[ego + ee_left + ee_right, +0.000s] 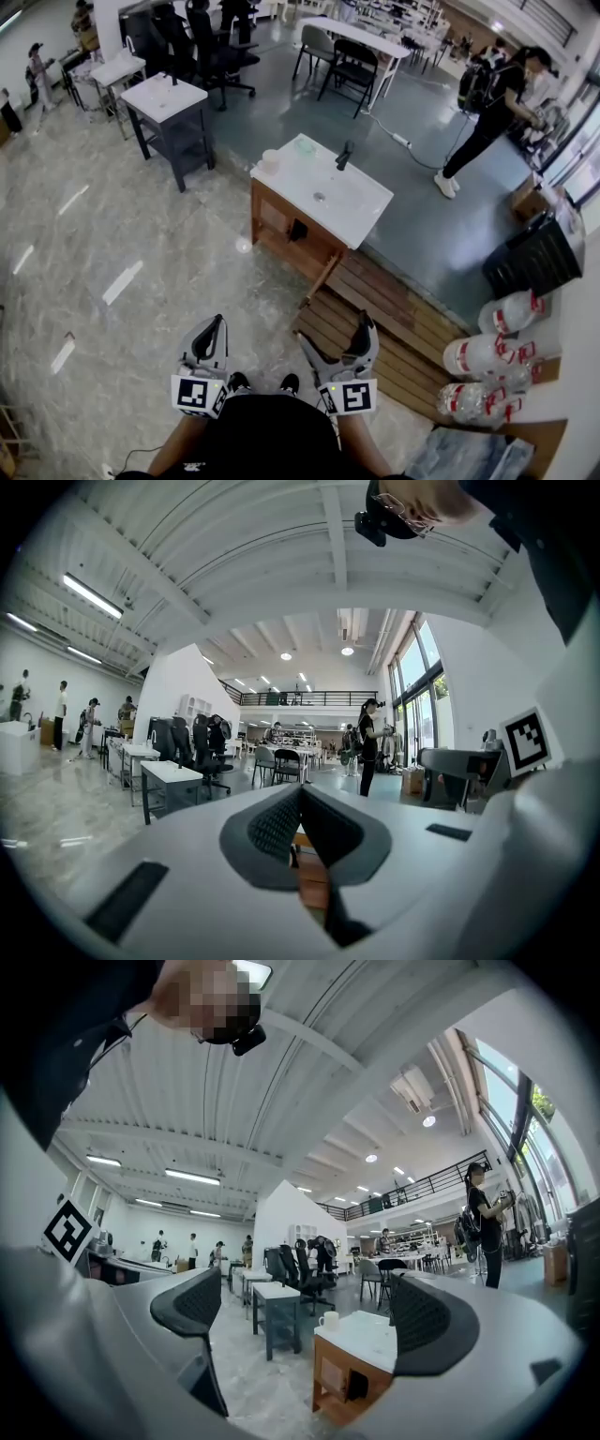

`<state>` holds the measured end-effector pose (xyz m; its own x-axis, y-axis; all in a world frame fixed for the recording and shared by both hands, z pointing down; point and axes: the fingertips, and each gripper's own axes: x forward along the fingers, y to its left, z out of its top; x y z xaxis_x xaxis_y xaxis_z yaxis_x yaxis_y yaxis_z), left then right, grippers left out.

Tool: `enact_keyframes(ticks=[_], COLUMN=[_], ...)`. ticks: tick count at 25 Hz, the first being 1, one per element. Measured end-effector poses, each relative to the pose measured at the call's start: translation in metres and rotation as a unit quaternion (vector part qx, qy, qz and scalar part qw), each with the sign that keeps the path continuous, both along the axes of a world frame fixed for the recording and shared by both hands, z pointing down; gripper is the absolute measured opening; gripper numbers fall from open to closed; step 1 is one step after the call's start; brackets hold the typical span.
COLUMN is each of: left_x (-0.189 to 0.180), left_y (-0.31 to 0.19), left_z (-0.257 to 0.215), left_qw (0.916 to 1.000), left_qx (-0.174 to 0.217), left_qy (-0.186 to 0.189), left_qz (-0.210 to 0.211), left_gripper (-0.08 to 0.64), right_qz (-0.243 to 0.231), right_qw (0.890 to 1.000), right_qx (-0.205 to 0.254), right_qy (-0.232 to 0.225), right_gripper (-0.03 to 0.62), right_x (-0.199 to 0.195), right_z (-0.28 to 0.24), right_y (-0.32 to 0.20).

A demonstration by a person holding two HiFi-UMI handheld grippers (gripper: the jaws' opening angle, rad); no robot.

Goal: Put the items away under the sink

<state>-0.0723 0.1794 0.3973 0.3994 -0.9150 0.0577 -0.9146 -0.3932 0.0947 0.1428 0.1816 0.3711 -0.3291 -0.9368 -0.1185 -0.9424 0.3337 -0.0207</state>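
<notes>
A wooden sink cabinet point(298, 230) with a white basin top point(323, 187) and a black tap point(344, 155) stands ahead of me; it also shows in the right gripper view point(349, 1382). A white cup point(270, 161) and a pale green dish point(305, 146) sit on the top. My left gripper point(216, 326) is held low at my waist, shut with nothing in it. My right gripper point(336, 330) is beside it, open and empty, with the cabinet between its fingers point(427, 1321) in its own view.
A wooden slatted platform point(389, 323) lies right of the cabinet. Large water bottles point(487, 356) lie at the right wall by a black bin point(534, 258). A dark side table point(169, 117), office chairs point(220, 42) and a person point(487, 108) stand further back.
</notes>
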Motion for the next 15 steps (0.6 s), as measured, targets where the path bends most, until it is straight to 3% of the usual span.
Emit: enact_keyframes(ticks=[11, 15], left_x=[-0.047, -0.071], left_y=[0.003, 0.000], left_z=[0.006, 0.012], left_qw=[0.9998, 0.9996], left_qx=[-0.013, -0.022], left_qy=[-0.004, 0.011], left_qz=[-0.013, -0.017], left_gripper=[0.005, 0.005], right_qz=[0.010, 0.015], right_qw=[1.000, 1.000], right_qx=[-0.011, -0.012], right_qy=[-0.002, -0.001], right_gripper=[0.543, 0.543], right_x=[-0.022, -0.037], right_z=[0.006, 0.009], right_y=[-0.005, -0.007])
